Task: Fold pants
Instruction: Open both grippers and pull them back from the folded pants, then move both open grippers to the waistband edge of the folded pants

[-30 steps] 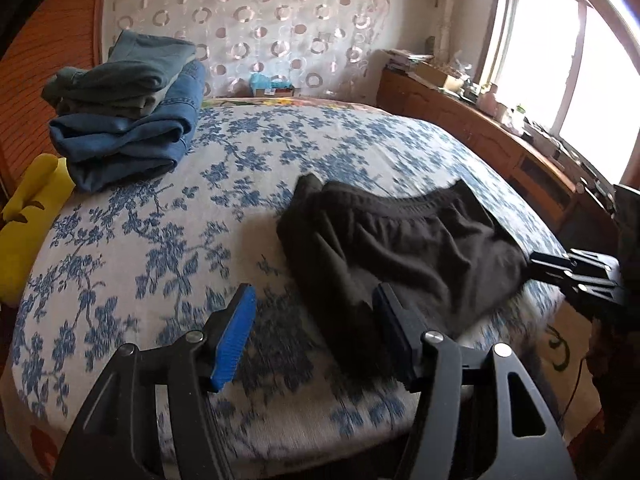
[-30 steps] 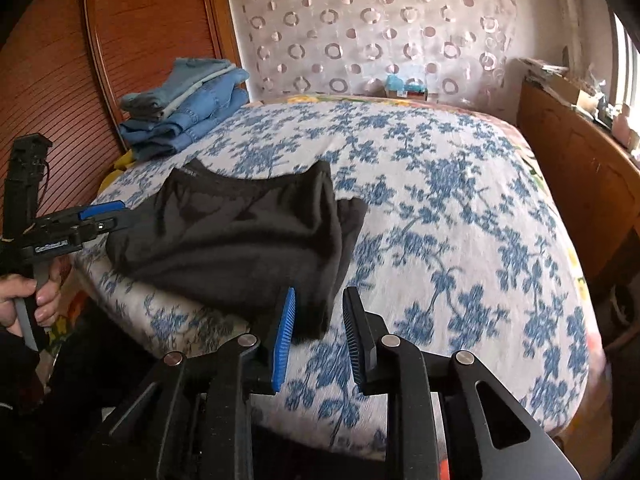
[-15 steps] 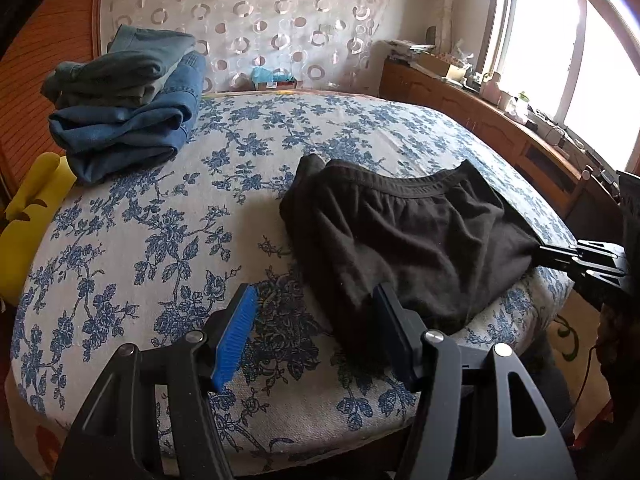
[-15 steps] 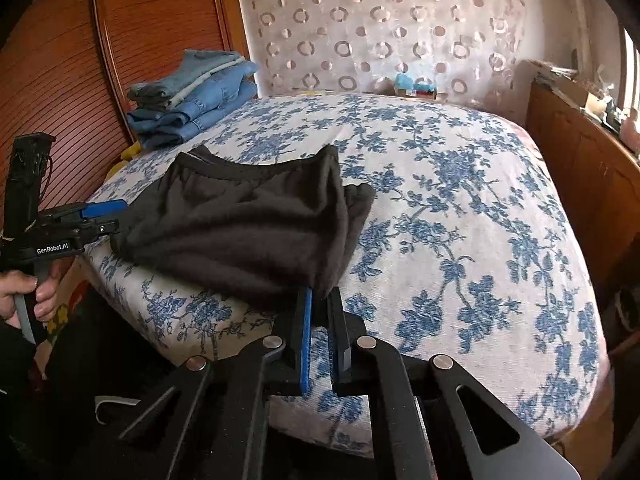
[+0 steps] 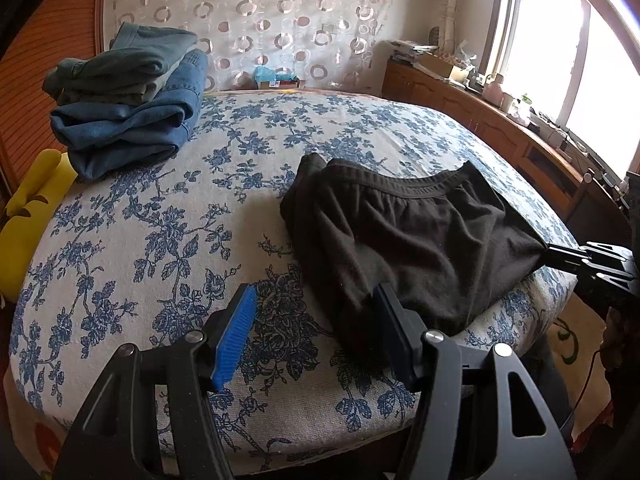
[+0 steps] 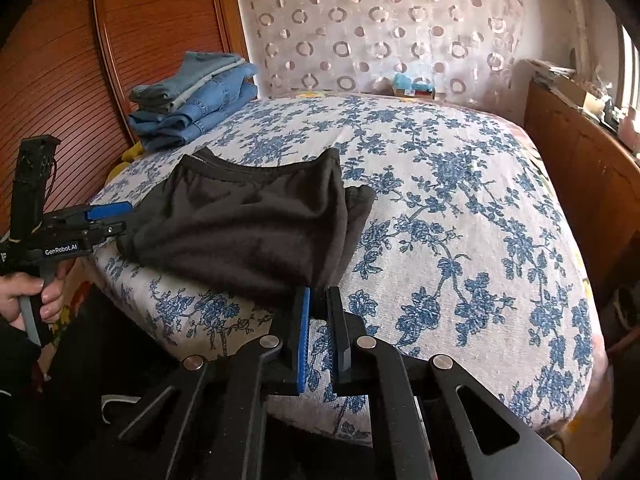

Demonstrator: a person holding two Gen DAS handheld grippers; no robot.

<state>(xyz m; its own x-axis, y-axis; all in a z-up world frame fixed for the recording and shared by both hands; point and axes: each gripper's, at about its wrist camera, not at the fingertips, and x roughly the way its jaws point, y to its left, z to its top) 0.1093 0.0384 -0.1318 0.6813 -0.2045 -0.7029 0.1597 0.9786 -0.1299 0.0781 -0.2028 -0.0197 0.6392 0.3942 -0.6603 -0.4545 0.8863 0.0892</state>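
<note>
Right gripper (image 6: 318, 300) has its jaws pinched together on the near corner of the black pants (image 6: 248, 232), the cloth drawn to a point between the blue pad and the black one. Left gripper (image 5: 316, 320) stands half open and holds nothing; its right finger (image 5: 394, 320) lies over the near hem of the pants, its blue-padded finger over the bare floral bedspread (image 5: 160, 240).

To do this grasp well, the left gripper should likely slide onto the opposite near corner and close through all layers before either hand lifts, so that both corners rise level and the fold lands square against the waistband (image 5: 404, 184). Lifting one side alone would probably drag the cloth askew.

The pants lie partly folded at the bed's near edge, waistband away from the person, well apart from the stack of folded jeans (image 5: 128, 104) by the headboard.
</note>
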